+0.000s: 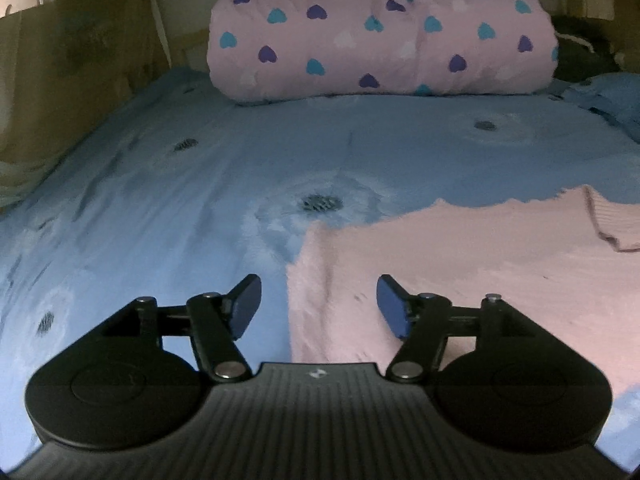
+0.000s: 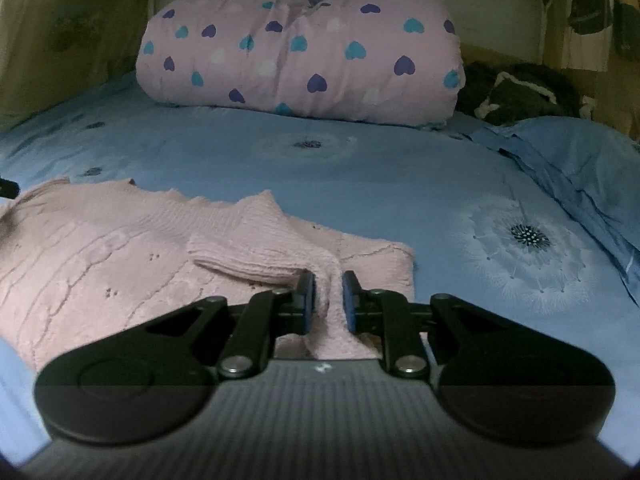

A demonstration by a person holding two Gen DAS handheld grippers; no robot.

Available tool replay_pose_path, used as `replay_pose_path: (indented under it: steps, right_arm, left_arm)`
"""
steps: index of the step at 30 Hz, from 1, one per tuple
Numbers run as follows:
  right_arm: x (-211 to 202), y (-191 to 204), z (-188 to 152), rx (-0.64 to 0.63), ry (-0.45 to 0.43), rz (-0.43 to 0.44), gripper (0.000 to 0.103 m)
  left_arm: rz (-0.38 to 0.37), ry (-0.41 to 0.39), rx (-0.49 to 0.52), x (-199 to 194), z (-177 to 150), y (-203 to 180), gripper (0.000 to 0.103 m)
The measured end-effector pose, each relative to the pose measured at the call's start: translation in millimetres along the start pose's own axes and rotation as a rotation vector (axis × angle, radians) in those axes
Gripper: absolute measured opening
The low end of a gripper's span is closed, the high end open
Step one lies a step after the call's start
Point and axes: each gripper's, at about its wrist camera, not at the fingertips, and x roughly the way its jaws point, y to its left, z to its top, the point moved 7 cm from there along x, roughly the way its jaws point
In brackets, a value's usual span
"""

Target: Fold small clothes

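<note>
A small pink knitted sweater [image 2: 100, 248] lies flat on the blue bed cover [image 2: 340, 172]. My right gripper [image 2: 328, 300] is shut on a fold of the sweater's pink sleeve [image 2: 280, 248], which is lifted between the blue pads. In the left wrist view the same sweater [image 1: 460, 264] lies to the right, its left edge between my fingers. My left gripper [image 1: 318, 306] is open and empty, low over that edge.
A rolled pink quilt with purple and teal hearts [image 2: 304, 52] lies across the head of the bed; it also shows in the left wrist view [image 1: 380, 32]. A blue pillow [image 2: 580, 168] and dark clothing [image 2: 520, 92] sit at the right. A wall [image 1: 60, 60] borders the left.
</note>
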Motion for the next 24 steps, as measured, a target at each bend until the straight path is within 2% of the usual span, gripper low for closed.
replay_pose_path:
  steps: [5, 10, 14, 18, 24]
  right_arm:
    - [0, 4, -1, -0.023, 0.001, -0.012, 0.02]
    - [0, 14, -5, -0.083, -0.009, -0.035, 0.038]
    - [1, 30, -12, -0.228, -0.025, -0.102, 0.038]
    - [0, 38, -9, -0.295, -0.052, -0.151, 0.038]
    - [5, 48, -3, -0.429, -0.074, -0.199, 0.038]
  left_arm:
    - [-0.098, -0.005, -0.025, -28, -10, -17, 0.07]
    - [-0.166, -0.046, -0.052, -23, -20, -27, 0.071]
    - [-0.144, 0.025, -0.036, -1, -32, -25, 0.071]
    - [-0.182, 0.071, -0.077, 11, -38, -23, 0.072]
    - [-0.185, 0.08, -0.056, 15, -40, -25, 0.08]
